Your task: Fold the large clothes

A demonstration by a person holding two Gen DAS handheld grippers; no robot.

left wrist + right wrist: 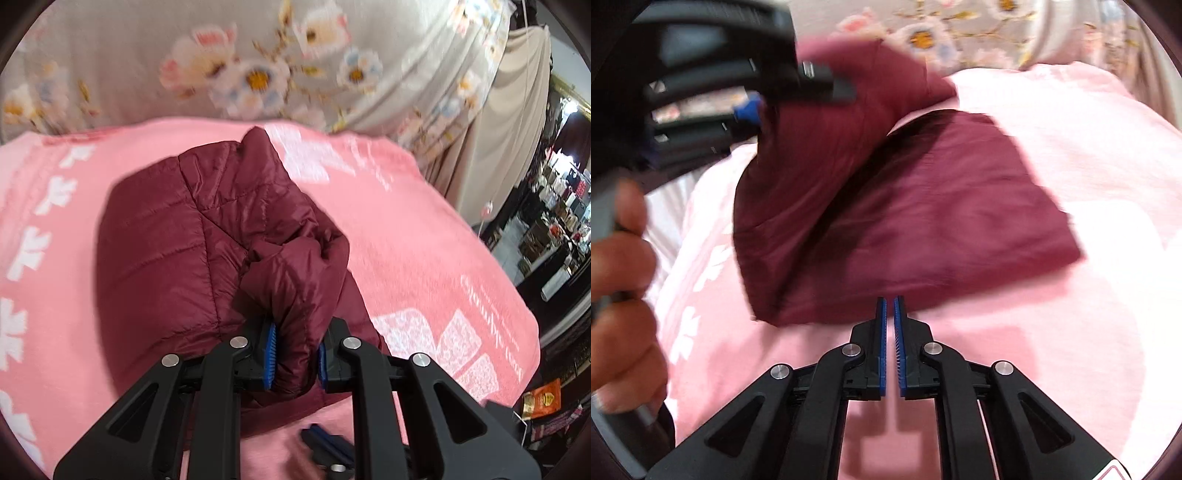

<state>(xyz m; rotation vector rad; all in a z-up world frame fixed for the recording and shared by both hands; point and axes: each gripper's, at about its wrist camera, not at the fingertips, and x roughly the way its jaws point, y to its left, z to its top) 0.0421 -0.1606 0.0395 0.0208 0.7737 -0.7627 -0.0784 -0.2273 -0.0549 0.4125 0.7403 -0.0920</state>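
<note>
A maroon quilted jacket (177, 236) lies bunched on a pink blanket (424, 229). My left gripper (297, 339) is shut on a thick fold of the jacket, and the blue pads press the fabric from both sides. In the right wrist view that fold is lifted at the upper left by the left gripper (798, 103), while the rest of the jacket (923, 206) lies flat. My right gripper (890, 301) hovers just short of the jacket's near edge. Its pads are shut to a sliver with nothing between them. It appears blurred at the bottom of the left wrist view.
A person's hand (620, 258) holds the left gripper's handle. The pink blanket (1071, 147) has white leaf prints and covers a bed. A grey floral sheet (258, 55) lies beyond it. Cluttered shelves (554, 221) and an orange packet (541, 398) are off the bed's right side.
</note>
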